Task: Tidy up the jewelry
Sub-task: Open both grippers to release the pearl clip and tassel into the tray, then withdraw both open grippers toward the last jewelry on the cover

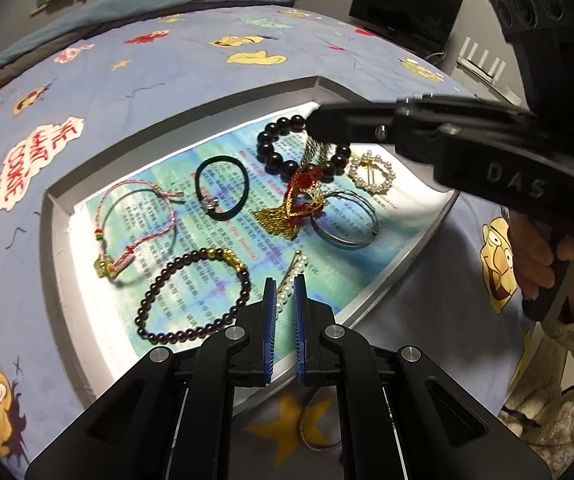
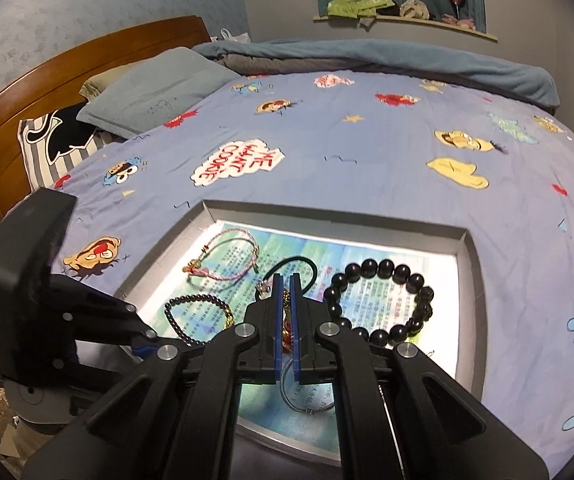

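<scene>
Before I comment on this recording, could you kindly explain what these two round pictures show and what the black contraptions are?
There is no robot here. A person holds a black two-finger gripper in each hand, and a wide-angle camera on each looks along its fingers. One picture comes from the left gripper, the other from the right gripper. Both look down at a shallow grey tray lined with printed paper, lying on a blue cartoon bedsheet. In it lie a large black bead bracelet, a black hair tie, a pink woven cord bracelet, a dark purple bead bracelet, a silver bangle and a round pearl brooch. The left jaws seem closed on a pearl hairpin. The right jaws are shut on a red and gold chain ornament.
</scene>
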The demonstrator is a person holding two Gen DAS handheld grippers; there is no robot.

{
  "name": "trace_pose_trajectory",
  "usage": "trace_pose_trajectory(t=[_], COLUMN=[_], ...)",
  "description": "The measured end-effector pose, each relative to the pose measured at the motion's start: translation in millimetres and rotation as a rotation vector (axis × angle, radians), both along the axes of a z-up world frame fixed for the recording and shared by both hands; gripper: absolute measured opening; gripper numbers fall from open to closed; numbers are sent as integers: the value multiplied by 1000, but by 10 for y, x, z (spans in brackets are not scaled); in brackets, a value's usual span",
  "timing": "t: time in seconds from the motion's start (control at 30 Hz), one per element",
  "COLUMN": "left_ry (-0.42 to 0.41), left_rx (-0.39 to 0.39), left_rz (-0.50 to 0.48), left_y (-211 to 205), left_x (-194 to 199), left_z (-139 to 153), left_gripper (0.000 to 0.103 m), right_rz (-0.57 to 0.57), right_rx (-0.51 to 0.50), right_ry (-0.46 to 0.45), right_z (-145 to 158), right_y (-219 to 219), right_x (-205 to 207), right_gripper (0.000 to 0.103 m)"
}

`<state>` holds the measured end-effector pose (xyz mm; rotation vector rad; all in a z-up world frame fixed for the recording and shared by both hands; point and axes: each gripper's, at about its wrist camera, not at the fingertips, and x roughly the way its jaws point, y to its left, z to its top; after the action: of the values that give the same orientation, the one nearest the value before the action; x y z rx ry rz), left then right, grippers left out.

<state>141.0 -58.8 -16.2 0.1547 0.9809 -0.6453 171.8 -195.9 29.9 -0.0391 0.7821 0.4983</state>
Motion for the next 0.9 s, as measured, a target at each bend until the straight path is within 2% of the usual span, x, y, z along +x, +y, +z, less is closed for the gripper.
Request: trace_pose_trajectory(t=[0.1, 0.17, 0.23, 0.3, 0.37, 0.4, 0.53, 0.7, 0.77, 0.83, 0.9], left_ry=[-5, -16, -20, -31, -44, -48, -65, -97, -111, -132, -156], left_rx=[-8, -7, -13, -9, -10, -12, -5, -3, -6, -2, 0], left_rz=[17, 41, 58, 75, 90, 96, 130, 196, 235, 282, 324], left_y=[59, 102, 146, 181, 223, 238, 296, 421, 487, 546, 601], left_x=[-45, -59, -76, -101, -129, -146, -163, -200, -214, -236, -271], left_z=[16, 30, 42, 62, 85, 95, 144, 223, 255, 288, 328], left_gripper=[11, 22, 22, 23, 26, 26, 27, 35, 39, 54, 64], right_rz=[-3, -13, -24, -37, -52, -58, -79, -93, -101, -109, -111], right_rx=[-11, -9, 3, 8, 23, 27, 34, 16, 8, -7, -18], right_ry=[31, 46, 58, 58, 59, 60, 63, 53, 47, 36, 27], right_z=[-100, -137, -159, -155, -143, -140, -119, -92, -77, -62, -49], right_y=[-4, -25, -54, -96, -151, -172, -247, -293, -300, -300, -295], right_x=[21, 26, 13, -5, -45, -59, -151, -311, -368, -445, -506], right_gripper=[3, 3, 3, 7, 21, 24, 26, 36, 44, 48, 53])
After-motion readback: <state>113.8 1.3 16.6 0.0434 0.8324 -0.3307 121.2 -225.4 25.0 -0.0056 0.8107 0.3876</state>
